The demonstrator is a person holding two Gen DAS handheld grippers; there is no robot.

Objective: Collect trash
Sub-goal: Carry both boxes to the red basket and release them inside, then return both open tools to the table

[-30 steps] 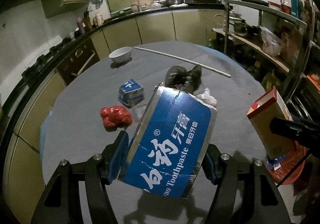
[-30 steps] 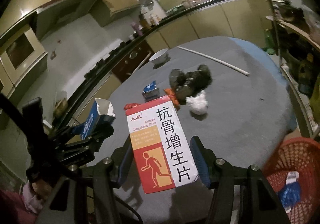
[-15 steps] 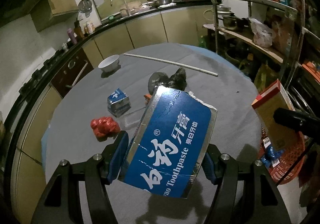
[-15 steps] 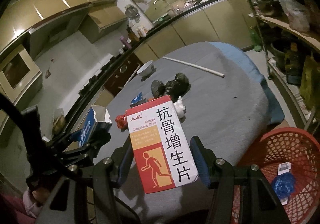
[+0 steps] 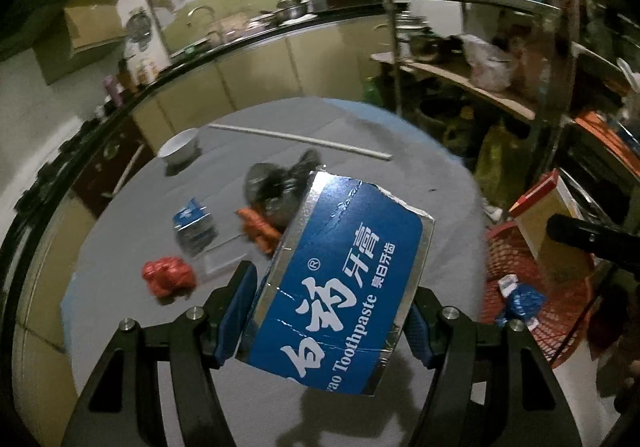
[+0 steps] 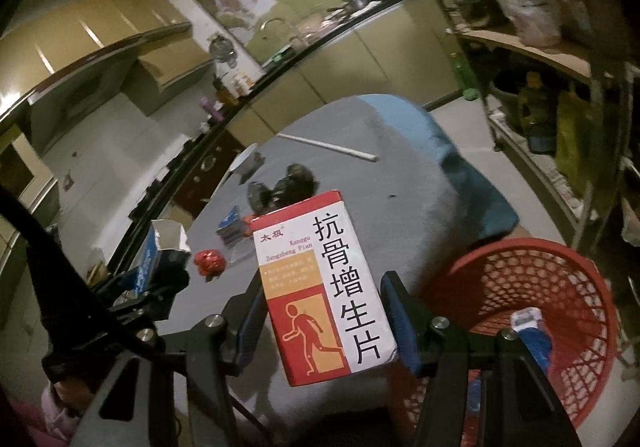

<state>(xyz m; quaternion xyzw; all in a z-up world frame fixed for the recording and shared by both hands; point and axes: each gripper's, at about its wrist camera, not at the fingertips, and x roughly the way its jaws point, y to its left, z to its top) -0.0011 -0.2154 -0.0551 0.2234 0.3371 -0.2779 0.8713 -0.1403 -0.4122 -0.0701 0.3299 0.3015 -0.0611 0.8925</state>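
Observation:
My left gripper (image 5: 332, 311) is shut on a blue toothpaste box (image 5: 344, 279), held above the grey table (image 5: 120, 295). My right gripper (image 6: 324, 319) is shut on a red-and-white medicine box (image 6: 320, 295) near the table's right edge, beside a red mesh basket (image 6: 520, 287) on the floor. The basket (image 5: 560, 307) holds blue-and-white wrappers (image 6: 532, 327). On the table lie a crumpled red wrapper (image 5: 168, 275), a small blue carton (image 5: 192, 223), an orange wrapper (image 5: 256, 227) and a dark crumpled bag (image 5: 276, 183).
A white bowl (image 5: 178, 145) and a long white stick (image 5: 300, 141) lie at the table's far side. A metal shelf rack (image 5: 500, 59) crowded with pots and bags stands to the right. A kitchen counter (image 5: 240, 43) runs along the back.
Both grippers have swung right with their boxes. The basket has come further into both views, and the table trash has slid left and away.

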